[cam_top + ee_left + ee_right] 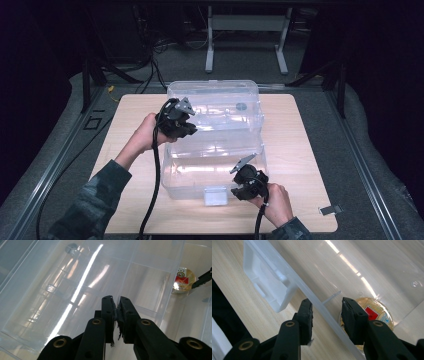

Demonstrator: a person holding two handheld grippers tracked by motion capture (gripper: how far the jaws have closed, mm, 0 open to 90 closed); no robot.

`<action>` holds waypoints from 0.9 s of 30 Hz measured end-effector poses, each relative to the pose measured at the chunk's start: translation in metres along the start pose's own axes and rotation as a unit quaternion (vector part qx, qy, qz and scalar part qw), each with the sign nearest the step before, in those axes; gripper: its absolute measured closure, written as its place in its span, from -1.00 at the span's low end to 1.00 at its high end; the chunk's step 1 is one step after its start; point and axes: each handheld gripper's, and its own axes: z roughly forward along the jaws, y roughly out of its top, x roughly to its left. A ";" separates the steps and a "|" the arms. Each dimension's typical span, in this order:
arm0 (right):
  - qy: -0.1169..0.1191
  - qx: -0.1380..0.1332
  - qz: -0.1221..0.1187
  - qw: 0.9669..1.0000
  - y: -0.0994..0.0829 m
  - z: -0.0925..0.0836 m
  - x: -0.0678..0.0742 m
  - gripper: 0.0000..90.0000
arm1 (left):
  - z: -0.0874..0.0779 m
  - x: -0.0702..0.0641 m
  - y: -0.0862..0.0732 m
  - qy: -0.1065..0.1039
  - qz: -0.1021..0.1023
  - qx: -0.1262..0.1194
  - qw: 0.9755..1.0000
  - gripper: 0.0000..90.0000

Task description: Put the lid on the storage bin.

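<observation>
A: While the left tongs are pinched nearly together on a thin edge of the clear lid, how far along would you say this is?

B: Midway, I'd judge; the lid stands raised behind the clear box, so opening looks done; the right tongs sit a little apart astride the front wall of the box, though I cannot tell whether the pads press on it.

A: And the gold coin?

B: It lies flat on the floor of the box, just behind the right tongs; nothing holds it; the box sits mid-counter, its white latch hanging at the front.

A: What's left?

B: Probably lifting the coin out, or shutting the lid and latching.
</observation>
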 end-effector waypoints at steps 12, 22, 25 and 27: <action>-0.001 0.001 -0.001 1.000 0.000 0.000 0.000 0.37 | -0.005 -0.010 -0.004 0.003 0.005 -0.001 1.000 0.86; -0.002 0.004 -0.003 1.000 0.000 0.000 0.001 0.36 | -0.009 -0.022 -0.009 0.010 0.007 -0.004 1.000 0.86; -0.006 0.003 0.000 1.000 0.000 0.000 0.002 0.35 | -0.010 -0.026 -0.010 0.016 0.013 -0.003 1.000 0.86; -0.007 0.003 0.000 1.000 0.000 0.000 0.002 0.35 | -0.011 -0.029 -0.010 0.016 0.013 -0.003 1.000 0.86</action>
